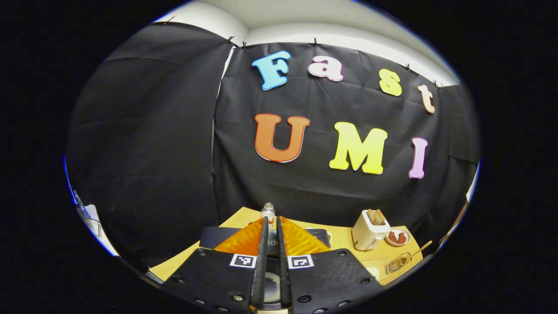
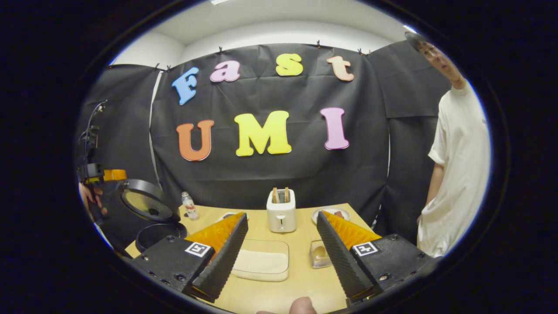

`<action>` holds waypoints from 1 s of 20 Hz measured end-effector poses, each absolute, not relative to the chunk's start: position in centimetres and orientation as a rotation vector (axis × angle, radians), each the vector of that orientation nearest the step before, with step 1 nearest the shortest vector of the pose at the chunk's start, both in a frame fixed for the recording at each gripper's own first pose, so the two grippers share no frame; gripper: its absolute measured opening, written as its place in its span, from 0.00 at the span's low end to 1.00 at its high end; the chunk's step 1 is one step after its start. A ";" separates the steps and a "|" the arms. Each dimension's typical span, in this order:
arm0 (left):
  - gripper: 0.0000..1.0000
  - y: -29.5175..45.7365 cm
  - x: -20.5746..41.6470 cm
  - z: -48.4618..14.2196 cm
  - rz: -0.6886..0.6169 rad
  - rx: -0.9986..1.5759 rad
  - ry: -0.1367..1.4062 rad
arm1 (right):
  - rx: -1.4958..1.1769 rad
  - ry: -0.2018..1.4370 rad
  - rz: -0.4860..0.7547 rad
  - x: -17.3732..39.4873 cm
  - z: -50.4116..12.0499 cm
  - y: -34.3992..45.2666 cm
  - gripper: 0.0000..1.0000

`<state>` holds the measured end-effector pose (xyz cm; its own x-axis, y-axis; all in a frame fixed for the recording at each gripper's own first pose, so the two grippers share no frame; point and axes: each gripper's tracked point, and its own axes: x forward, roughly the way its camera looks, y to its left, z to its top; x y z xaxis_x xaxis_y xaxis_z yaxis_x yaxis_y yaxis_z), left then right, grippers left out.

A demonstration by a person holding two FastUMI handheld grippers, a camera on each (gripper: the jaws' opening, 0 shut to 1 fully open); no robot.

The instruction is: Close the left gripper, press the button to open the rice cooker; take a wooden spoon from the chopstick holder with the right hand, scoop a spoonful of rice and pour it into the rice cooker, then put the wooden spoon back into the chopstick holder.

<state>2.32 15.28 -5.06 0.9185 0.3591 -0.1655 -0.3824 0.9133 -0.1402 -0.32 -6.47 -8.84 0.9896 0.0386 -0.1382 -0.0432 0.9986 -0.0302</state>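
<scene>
We see the left tongs [image 1: 271, 226] pressed together, holding nothing. The right tongs [image 2: 282, 222] are spread wide above the bench [image 2: 301, 274], empty. Taking the toaster [image 2: 281, 210] as landmark: the rice cooker [image 2: 152, 218] stands open far to its left, the rice tray [image 2: 261, 261] just before it.
</scene>
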 end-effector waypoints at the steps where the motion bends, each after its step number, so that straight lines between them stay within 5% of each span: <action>1: 0.07 15.3 2.7 -4.9 0.378 -0.170 0.129 | -0.033 0.139 0.037 -0.4 -8.8 -6.6 1.00; 2: 0.30 14.9 2.7 -4.7 0.367 -0.169 0.122 | -0.034 0.138 0.034 -0.5 -8.8 -6.8 0.99; 4: 0.43 14.1 2.7 -4.3 0.355 -0.164 0.117 | -0.043 0.140 0.026 -0.7 -8.8 -7.3 1.00; 8: 0.97 12.5 1.5 -2.4 0.345 -0.122 0.071 | -0.044 0.146 0.002 -1.1 -8.8 -8.8 1.00; 9: 0.96 12.1 1.2 -2.0 0.341 -0.111 0.060 | -0.044 0.144 -0.005 -1.1 -8.7 -9.2 1.00; 10: 0.83 11.7 0.8 -1.7 0.341 -0.097 0.052 | -0.046 0.145 -0.010 -1.2 -8.9 -9.6 1.00; 12: 0.83 11.4 -0.1 -0.9 0.339 -0.077 0.035 | -0.043 0.153 -0.015 -1.4 -9.4 -10.5 1.00; 13: 0.94 10.9 -0.6 -0.7 0.337 -0.076 0.030 | -0.035 0.161 -0.019 -1.3 -9.7 -11.0 0.99; 20: 0.94 8.5 -3.5 -1.1 0.335 -0.047 0.039 | 0.033 0.209 -0.086 1.6 -13.6 -16.7 1.00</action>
<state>-3.49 8.50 -1.10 0.9437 0.3274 -0.0464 -0.3292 0.9434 -0.0392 1.58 -16.67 -13.60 0.9745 -0.0819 -0.2087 0.0889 0.9958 0.0240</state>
